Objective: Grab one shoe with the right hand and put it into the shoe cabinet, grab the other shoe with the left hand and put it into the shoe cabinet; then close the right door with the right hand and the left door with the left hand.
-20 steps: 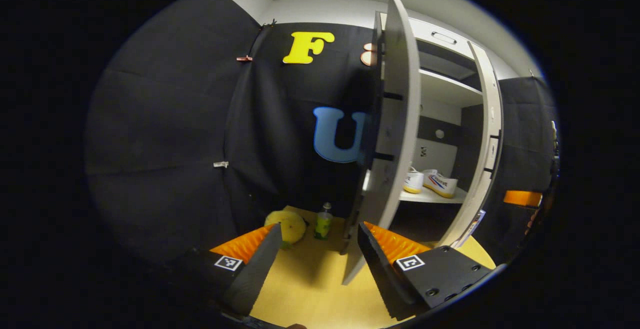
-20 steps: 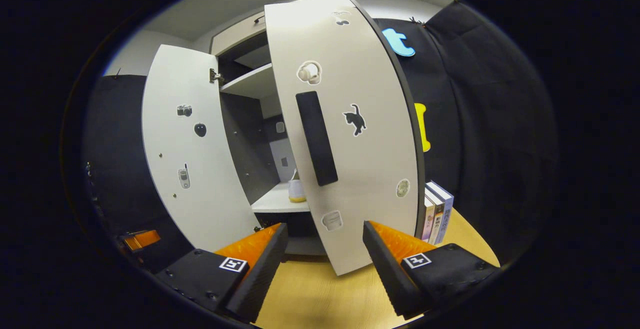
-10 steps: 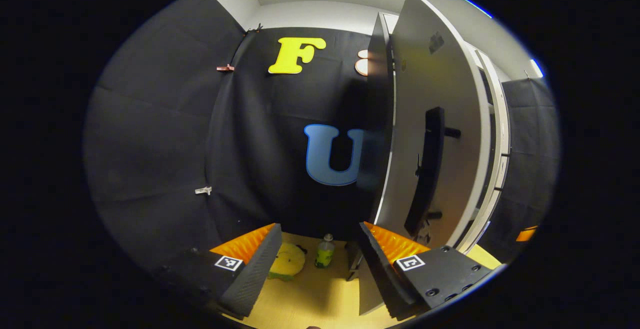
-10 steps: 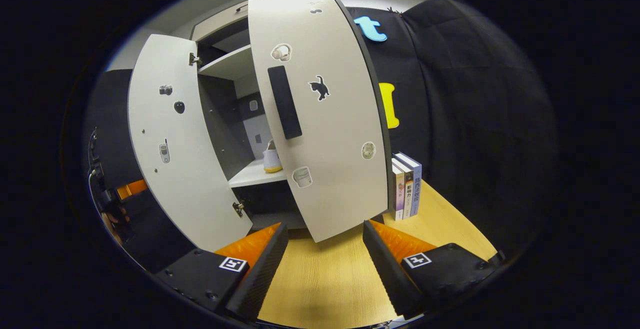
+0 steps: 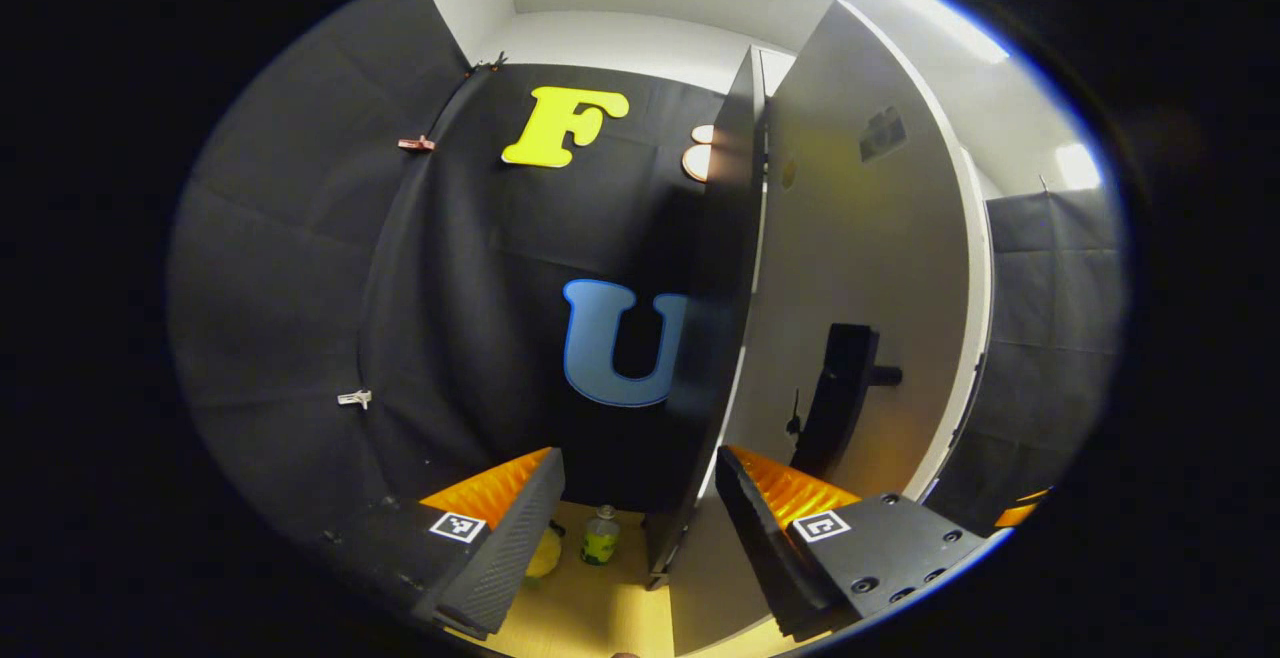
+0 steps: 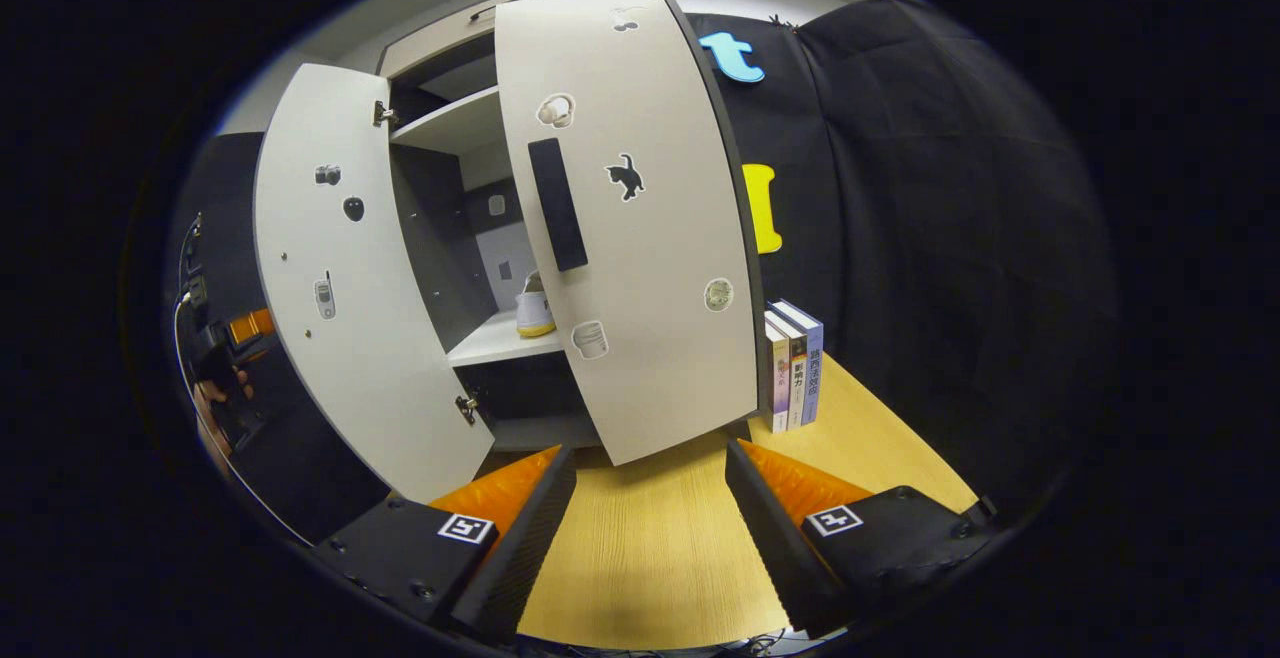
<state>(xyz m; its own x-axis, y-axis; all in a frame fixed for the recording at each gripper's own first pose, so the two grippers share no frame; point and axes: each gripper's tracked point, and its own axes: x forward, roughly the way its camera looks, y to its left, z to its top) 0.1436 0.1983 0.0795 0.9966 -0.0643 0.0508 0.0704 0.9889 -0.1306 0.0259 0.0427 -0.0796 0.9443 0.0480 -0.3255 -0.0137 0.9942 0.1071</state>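
Right gripper (image 6: 650,508) fingers spread wide, holding nothing, above the table (image 6: 650,558) before the shoe cabinet (image 6: 440,148). Left gripper (image 5: 640,508) fingers likewise apart, empty, beside the left door (image 5: 850,268). Right door (image 6: 640,238) pale, stickered, dark-handled, ajar. White, yellow-soled shoe (image 6: 534,310) on the cabinet shelf.

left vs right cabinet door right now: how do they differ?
In the right gripper view, the white left cabinet door is swung wide, its inner face showing hinges. The white right cabinet door hangs partly closed, its outer face showing a black bar handle. Both are white, carry stickers, and neither is shut.
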